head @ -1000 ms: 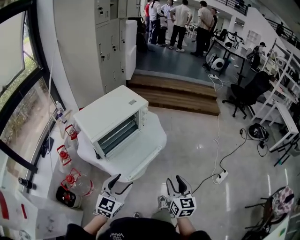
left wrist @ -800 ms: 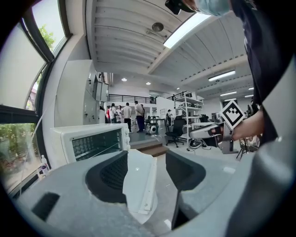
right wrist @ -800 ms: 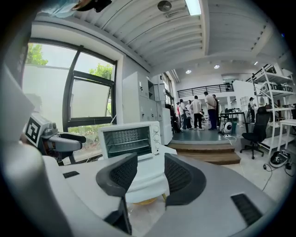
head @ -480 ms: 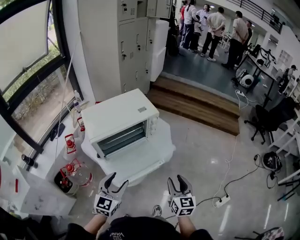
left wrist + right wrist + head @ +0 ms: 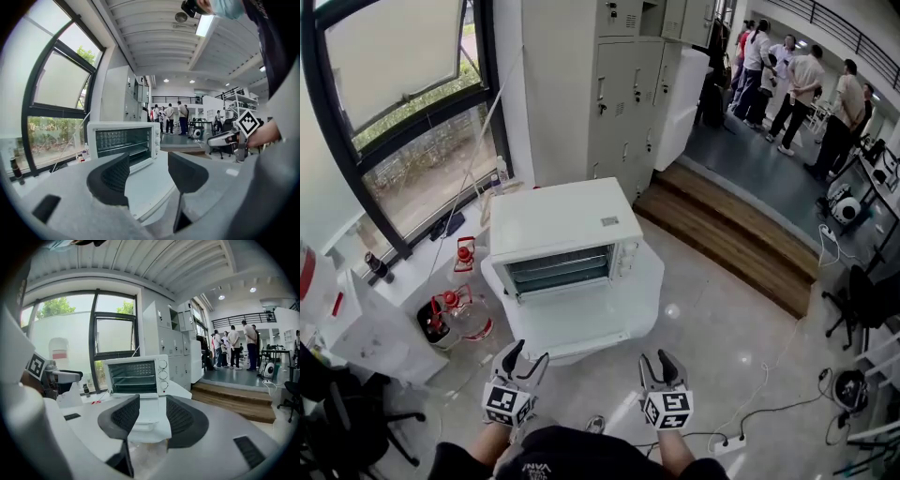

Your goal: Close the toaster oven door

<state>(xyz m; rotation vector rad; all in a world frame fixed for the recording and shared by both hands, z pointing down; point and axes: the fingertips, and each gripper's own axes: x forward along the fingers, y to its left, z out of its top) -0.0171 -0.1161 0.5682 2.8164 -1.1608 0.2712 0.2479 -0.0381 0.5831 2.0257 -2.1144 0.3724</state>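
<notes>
Fingers of both grippers stand apart and hold nothing. On the left gripper (image 5: 528,354) the gap is wide: in its own view the two dark ribbed fingers (image 5: 110,179) frame only the far scene, and nothing is between them. On the right gripper (image 5: 657,362) the gap is moderate, a little narrower I think. In its own view the lowered door (image 5: 142,420) appears between its two fingers, but it lies further off and they do not touch it. The toaster oven (image 5: 563,221) sits on a white rounded surface (image 5: 651,281) near the window (image 5: 412,141), in front of the person. Its door is folded down flat toward the person, so the racks (image 5: 558,270) inside are in sight. Both grippers hover low on the near side of the surface, near the front edge of the door but apart from it. I judge that the task is at the approach step and the closing is not yet begun. The next move calls for bringing one gripper, probably the right one, under the front edge of the door, then lifting it in an arc until it shuts against the oven body. A clamp is perhaps not needed, since a push from below could be enough, but the oven may slide if the push is too hard.
</notes>
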